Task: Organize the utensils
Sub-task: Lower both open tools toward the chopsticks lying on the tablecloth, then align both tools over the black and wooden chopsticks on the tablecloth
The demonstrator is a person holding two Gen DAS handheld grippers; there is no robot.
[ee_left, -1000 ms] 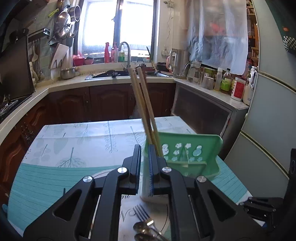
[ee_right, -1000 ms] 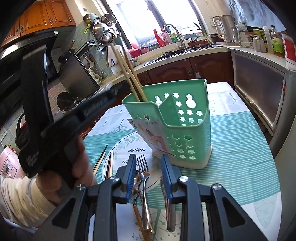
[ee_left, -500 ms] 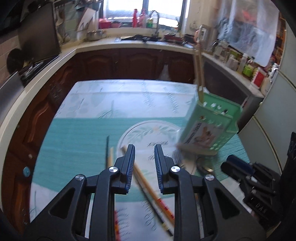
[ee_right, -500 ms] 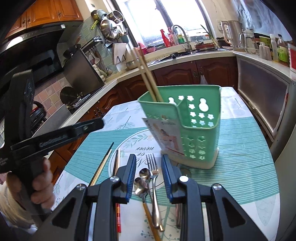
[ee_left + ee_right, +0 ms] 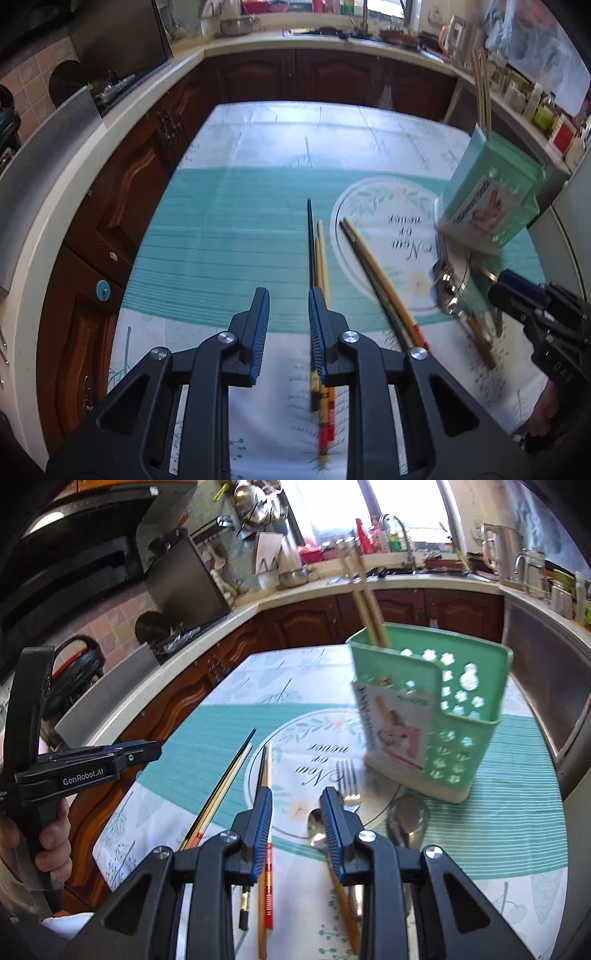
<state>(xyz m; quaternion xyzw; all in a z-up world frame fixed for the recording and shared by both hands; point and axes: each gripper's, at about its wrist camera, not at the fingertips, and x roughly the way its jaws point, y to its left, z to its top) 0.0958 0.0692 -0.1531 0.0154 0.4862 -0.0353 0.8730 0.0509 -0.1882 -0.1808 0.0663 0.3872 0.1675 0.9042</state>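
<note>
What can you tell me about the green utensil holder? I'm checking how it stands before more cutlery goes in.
The green utensil holder is a squarish plastic caddy, mint green with a paler base, its walls pierced with flower-shaped holes. An inner wall divides it into compartments. A printed paper label covers one side. It stands upright on the tablecloth, at the edge of the round printed motif. Two pale chopsticks lean out of its far-left compartment. A fork and spoons lie on the cloth near its base. Neither gripper touches it.
</note>
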